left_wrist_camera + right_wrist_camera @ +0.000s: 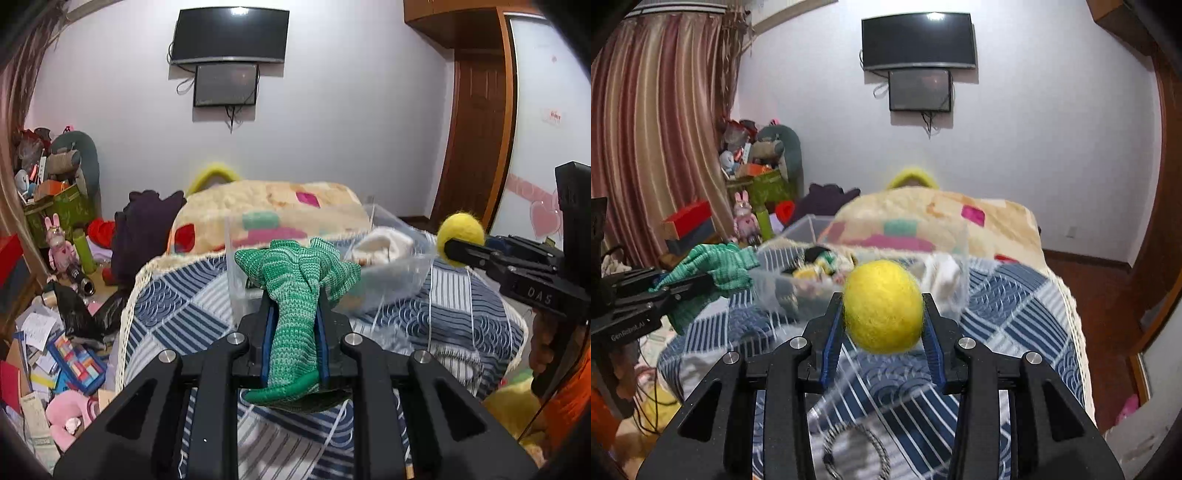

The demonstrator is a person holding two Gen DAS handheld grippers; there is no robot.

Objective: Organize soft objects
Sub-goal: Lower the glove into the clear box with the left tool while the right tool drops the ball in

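My left gripper is shut on a green knit glove, held above the bed; the left gripper also shows at the left of the right wrist view with the glove. My right gripper is shut on a yellow felt ball; in the left wrist view the right gripper holds the ball at the right. A clear plastic box with soft items lies on the bed just ahead of both grippers; it also shows in the right wrist view.
The bed has a blue patterned quilt and a cream blanket. The floor at the left is cluttered with papers, toys and a pink plush. A wooden door stands at the right. A coiled cable lies on the quilt.
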